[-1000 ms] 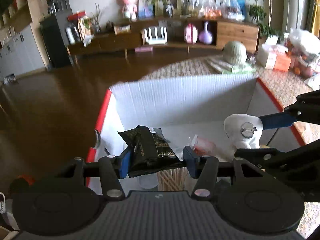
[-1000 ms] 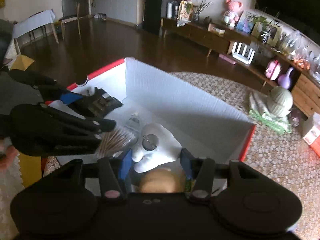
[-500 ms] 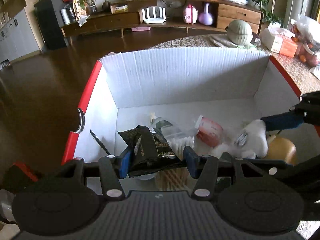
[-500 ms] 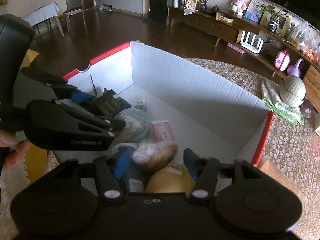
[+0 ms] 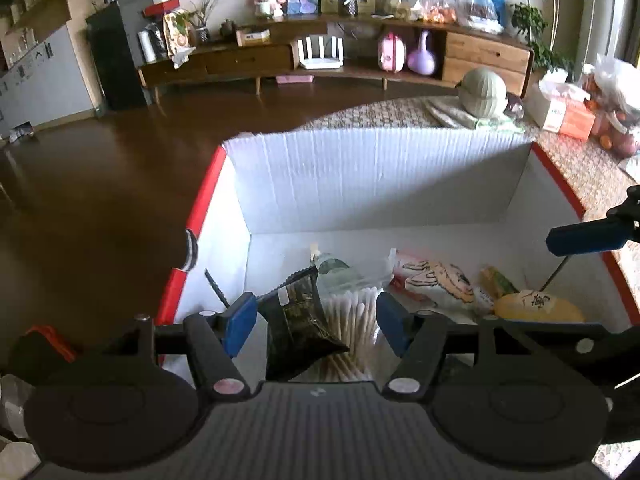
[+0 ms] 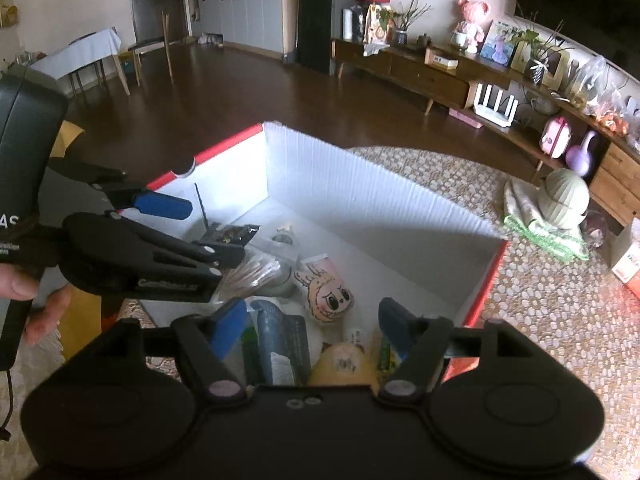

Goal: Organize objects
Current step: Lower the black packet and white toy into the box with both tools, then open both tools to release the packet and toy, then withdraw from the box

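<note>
Over the white box (image 5: 360, 176), my left tongs (image 5: 316, 316) have just released the black snack packet (image 5: 298, 320), now lying on cotton swabs (image 5: 352, 316) at the near left. My right tongs (image 6: 312, 320), also released, left the doll-face pouch (image 6: 328, 296) inside.

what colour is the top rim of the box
Red, over white walls; the box rim shows best in the left wrist view.

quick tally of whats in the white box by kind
Snack packets: 2, black packet, blue packet
Cotton swab packs: 1
Doll-face plush items: 1
Yellow round items: 1
Clear bottles: 1
Green wrappers: 1
Total: 7 that can be made out in the box
</note>
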Tool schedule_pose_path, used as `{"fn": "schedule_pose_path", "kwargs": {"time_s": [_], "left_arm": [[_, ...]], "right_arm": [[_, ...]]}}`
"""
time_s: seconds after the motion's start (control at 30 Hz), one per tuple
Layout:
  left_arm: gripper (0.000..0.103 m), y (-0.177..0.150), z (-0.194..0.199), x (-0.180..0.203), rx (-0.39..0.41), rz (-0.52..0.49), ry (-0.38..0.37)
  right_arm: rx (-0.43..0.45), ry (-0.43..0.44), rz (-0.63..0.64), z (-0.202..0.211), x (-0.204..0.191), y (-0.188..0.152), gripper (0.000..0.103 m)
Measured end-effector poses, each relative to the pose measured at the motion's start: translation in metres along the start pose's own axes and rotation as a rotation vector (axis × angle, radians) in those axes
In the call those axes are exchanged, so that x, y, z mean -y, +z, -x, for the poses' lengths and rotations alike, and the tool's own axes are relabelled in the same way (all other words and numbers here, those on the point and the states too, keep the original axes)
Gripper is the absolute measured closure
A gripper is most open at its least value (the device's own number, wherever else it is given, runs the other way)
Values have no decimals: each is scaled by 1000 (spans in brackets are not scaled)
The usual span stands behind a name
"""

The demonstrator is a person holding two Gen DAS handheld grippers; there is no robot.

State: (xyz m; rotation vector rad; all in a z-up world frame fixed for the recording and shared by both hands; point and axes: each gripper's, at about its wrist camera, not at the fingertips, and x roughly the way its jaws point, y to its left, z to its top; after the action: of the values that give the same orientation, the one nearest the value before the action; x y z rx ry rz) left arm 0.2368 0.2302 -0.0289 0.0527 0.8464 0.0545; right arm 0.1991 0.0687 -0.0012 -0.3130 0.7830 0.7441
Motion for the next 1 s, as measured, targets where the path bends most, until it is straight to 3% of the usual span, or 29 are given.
{"fn": "schedule_pose_path", "kwargs": {"time_s": [0.53,0.63,0.8,1.0], "left_arm": [[38,-3,76,28,86,-25,-11],[28,-7,91,37,106,-31,-19],[27,-13,114,54,132,-39,-45],[23,-20,140,80,162,-54,-76]], "right_arm": [[100,16,-13,83,0,-18,21],[118,13,-21,99,3,-26,17],[138,9,-29,125,13,-44,13],[165,1,-64,153,29,-71,1]]}}
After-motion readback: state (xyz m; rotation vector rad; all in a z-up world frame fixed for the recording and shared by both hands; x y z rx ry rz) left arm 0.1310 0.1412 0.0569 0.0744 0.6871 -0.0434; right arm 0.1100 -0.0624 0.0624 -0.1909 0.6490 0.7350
